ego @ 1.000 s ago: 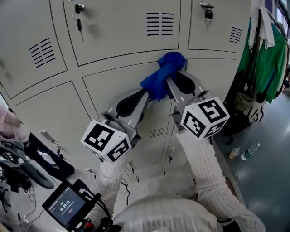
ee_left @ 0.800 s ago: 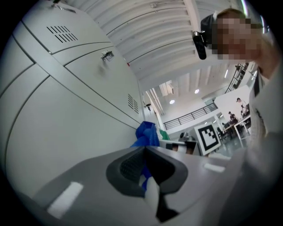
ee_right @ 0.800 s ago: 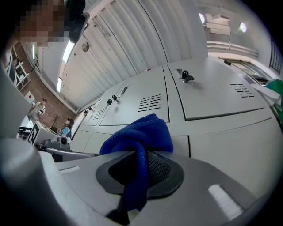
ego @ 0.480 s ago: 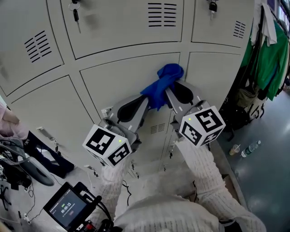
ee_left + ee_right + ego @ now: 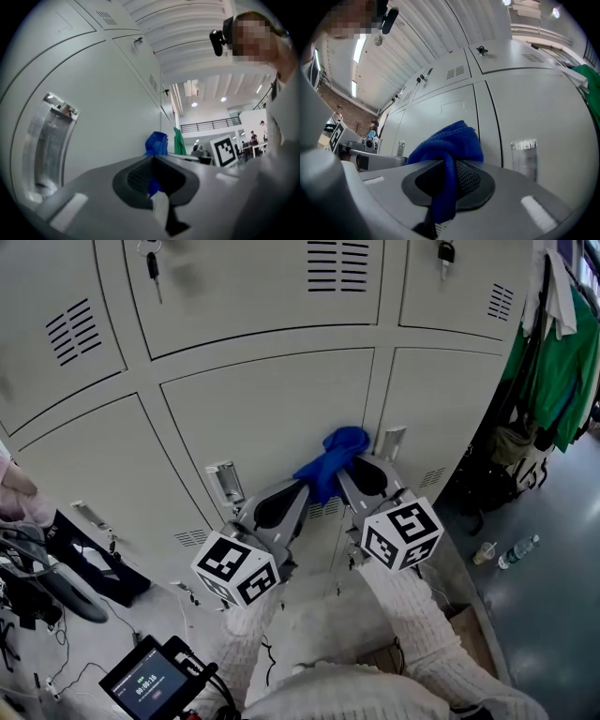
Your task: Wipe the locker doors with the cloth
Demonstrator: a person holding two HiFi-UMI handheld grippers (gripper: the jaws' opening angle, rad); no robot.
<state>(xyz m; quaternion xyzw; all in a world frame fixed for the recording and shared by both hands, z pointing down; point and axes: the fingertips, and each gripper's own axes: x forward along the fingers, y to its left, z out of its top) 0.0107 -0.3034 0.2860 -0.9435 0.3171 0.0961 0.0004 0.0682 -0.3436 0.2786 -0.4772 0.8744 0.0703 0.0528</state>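
Observation:
A blue cloth (image 5: 331,457) is bunched against the grey locker door (image 5: 272,404), low down between two recessed handles (image 5: 225,484). My right gripper (image 5: 350,465) is shut on the cloth (image 5: 449,143), which bulges over its pads and hangs down between them. From the left, my left gripper (image 5: 306,487) meets the cloth's lower tail. In the left gripper view a strip of cloth (image 5: 157,143) sits pinched between the shut jaws of that gripper (image 5: 152,158). The right gripper view shows its own gripper (image 5: 445,162) close to the door seam and a handle (image 5: 524,157).
Keys hang in the locks of the upper doors (image 5: 150,263). Green clothing (image 5: 553,362) hangs at the right, with a bottle (image 5: 518,551) and a cup (image 5: 485,555) on the floor below. A handheld screen (image 5: 150,682) and bags (image 5: 56,577) lie at the lower left.
Both grippers have slid down the locker face with the cloth, from the door's top right corner to its lower edge beside the handles.

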